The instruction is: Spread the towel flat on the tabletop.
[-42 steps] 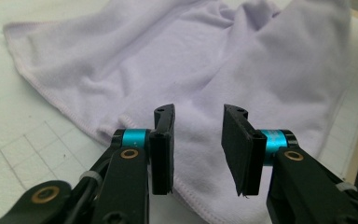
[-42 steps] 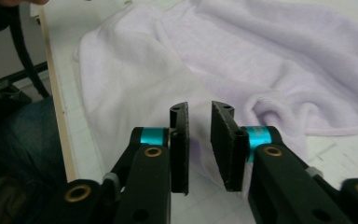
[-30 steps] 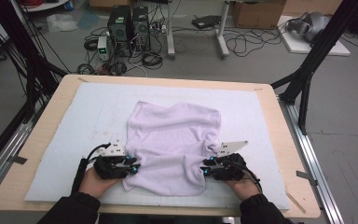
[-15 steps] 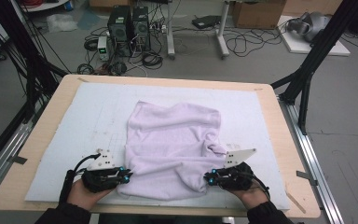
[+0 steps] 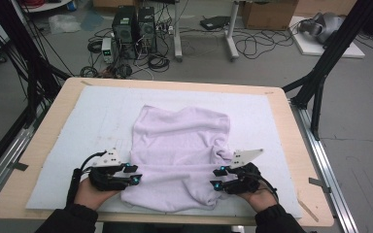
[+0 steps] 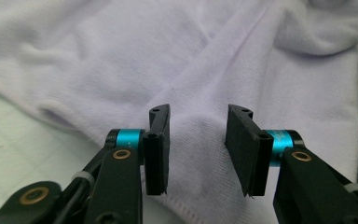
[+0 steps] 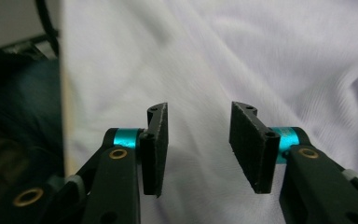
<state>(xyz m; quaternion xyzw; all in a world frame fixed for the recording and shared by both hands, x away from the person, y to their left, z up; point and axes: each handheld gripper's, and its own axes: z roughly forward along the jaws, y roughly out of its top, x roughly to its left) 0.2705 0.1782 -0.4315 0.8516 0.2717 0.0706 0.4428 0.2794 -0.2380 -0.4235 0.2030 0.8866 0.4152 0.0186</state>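
A pale lilac towel [image 5: 179, 145] lies rumpled on the white mat, its near edge close to the table's front. My left gripper [image 5: 133, 174] sits at the towel's near left corner and my right gripper [image 5: 216, 178] at its near right corner, each held in a hand. In the left gripper view the left gripper [image 6: 197, 149] has its jaws apart over the towel [image 6: 121, 60], nothing pinched. The right gripper [image 7: 198, 147] looks the same over the towel [image 7: 270, 56]. Both pairs of jaws have just been opening, with no cloth pressed between the pads.
The white mat [image 5: 87, 121] covers most of the wooden table [image 5: 291, 131]. Black frame legs [image 5: 320, 73] stand at both sides, with metal rails along the table. Computers [image 5: 136, 26] and cables lie on the floor beyond.
Both grippers' jaws were nearly shut on the towel's near edge half a second ago and now stand apart. The towel's near edge lies slightly closer to the person than before.
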